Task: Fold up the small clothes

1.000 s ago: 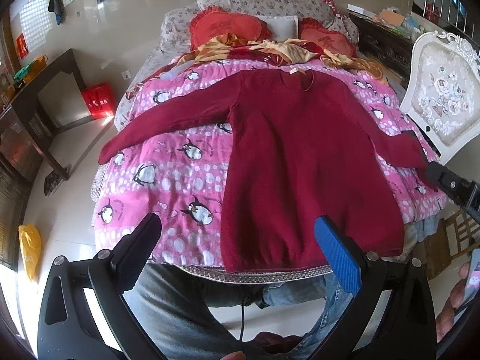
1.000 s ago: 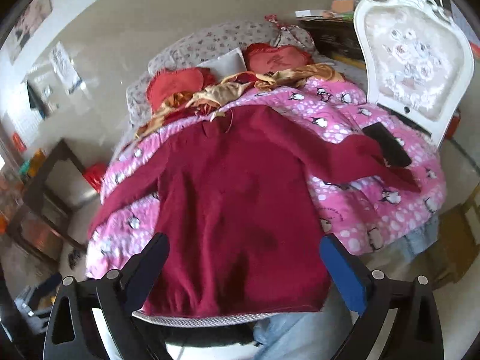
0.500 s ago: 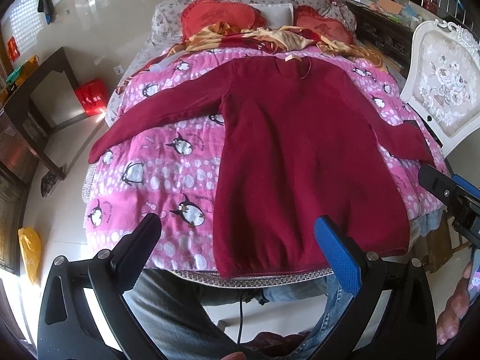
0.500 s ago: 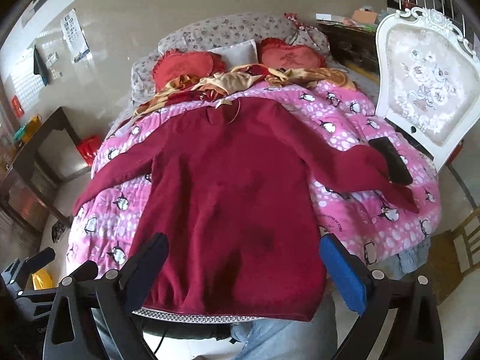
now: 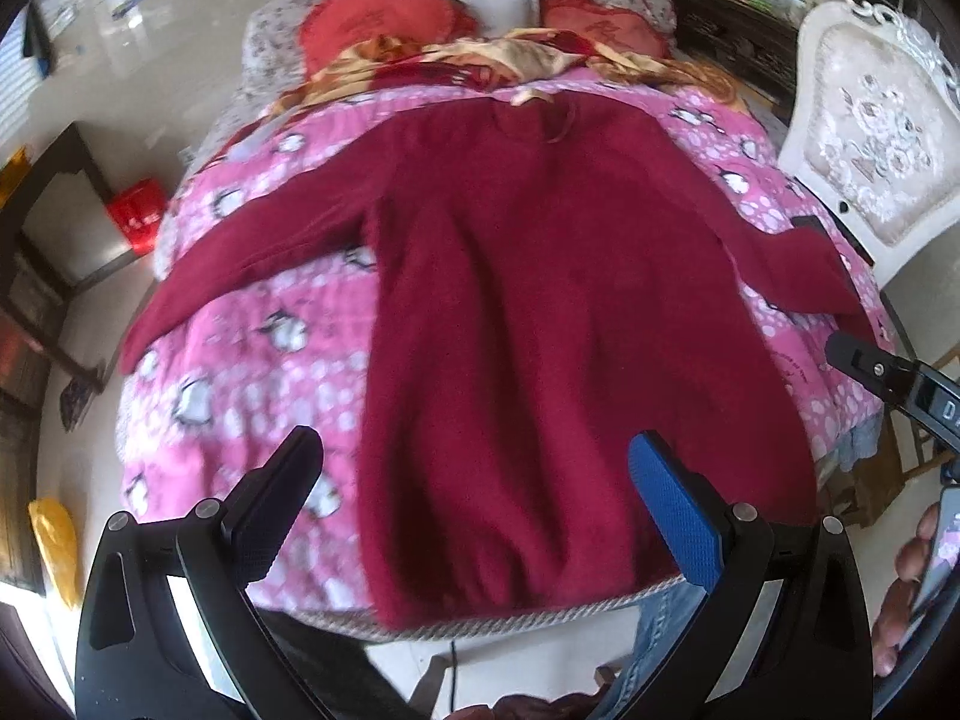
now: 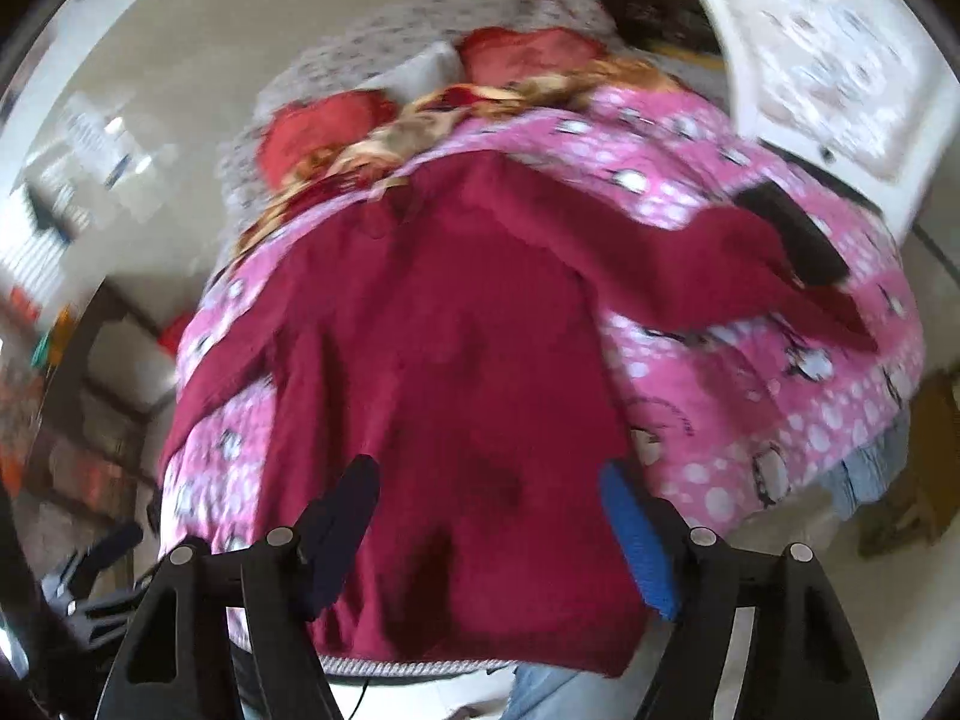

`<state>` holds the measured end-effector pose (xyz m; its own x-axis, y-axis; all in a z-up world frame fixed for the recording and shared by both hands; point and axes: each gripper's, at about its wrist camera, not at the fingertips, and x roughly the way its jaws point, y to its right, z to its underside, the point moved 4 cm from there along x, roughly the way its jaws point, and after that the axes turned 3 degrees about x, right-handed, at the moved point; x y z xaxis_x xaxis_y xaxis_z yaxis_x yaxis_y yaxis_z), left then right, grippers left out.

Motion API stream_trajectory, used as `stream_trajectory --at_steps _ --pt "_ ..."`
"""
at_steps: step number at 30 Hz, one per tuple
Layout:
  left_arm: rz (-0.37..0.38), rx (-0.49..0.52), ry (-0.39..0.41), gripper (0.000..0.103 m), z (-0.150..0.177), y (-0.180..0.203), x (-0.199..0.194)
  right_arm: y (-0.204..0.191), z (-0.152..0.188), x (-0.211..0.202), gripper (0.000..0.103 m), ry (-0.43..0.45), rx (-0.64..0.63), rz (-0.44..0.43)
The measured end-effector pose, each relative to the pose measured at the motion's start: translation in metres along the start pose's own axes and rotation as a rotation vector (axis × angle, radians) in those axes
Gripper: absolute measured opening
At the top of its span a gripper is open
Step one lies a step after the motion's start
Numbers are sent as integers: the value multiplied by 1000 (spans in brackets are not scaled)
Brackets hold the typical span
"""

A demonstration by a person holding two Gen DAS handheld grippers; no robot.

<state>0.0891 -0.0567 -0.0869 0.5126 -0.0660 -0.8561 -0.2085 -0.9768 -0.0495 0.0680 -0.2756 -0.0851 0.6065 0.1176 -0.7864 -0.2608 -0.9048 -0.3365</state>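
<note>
Left wrist view: pink penguin quilt across the bed, dark red sweater flat on top, sleeves spread, no fold made yet. Left gripper wide, empty, above the hem; right gripper likewise.

soft, matt, fuzzy knit cloth in the dark red sweater, spread over a smooth printed pink quilt of thin cloth. matt black plastic on the left gripper with small shiny metal screws, one fingertip faced in a blue, finely dimpled pad; same matt black plastic and blue pad on the right gripper. at 2 o'clock, a glossy white carved chair with a woven floral cloth back; glossy pale floor at 11 o'clock.
</note>
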Motion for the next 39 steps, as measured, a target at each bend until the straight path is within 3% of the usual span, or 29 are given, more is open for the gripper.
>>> stream_trajectory --at_steps 3,11,13,19,21,24,26,27,28,32,35,39 --pt "27 19 -7 102 -11 20 14 26 -13 10 75 -3 47 41" --pt "97 56 -41 102 -22 64 59 112 -37 31 75 -53 262 -48" --pt "104 45 -88 102 -20 69 76 143 -42 36 75 -54 340 -53" --pt "121 47 -99 102 -18 79 80 211 -50 43 70 -48 572 -70" --pt "134 60 -90 102 -20 84 78 228 -53 49 62 -56 636 -99" --pt "143 64 -88 102 -23 87 76 237 -65 55 62 -39 655 -80" --pt "151 62 -94 102 -24 89 76 250 -70 69 62 -46 734 -101" --pt "151 63 -95 102 -24 90 76 258 -69 73 60 -52 763 -104" --pt "149 62 -96 102 -24 90 76 264 -68 81 51 -66 796 -100" --pt "153 44 -95 102 -22 82 73 275 -59 89 46 -83 878 -113" --pt "163 22 -106 102 -18 75 74 273 -61 79 46 -69 856 -98" --pt "173 -5 -96 102 -16 63 69 278 -64 74 51 -46 907 -151"
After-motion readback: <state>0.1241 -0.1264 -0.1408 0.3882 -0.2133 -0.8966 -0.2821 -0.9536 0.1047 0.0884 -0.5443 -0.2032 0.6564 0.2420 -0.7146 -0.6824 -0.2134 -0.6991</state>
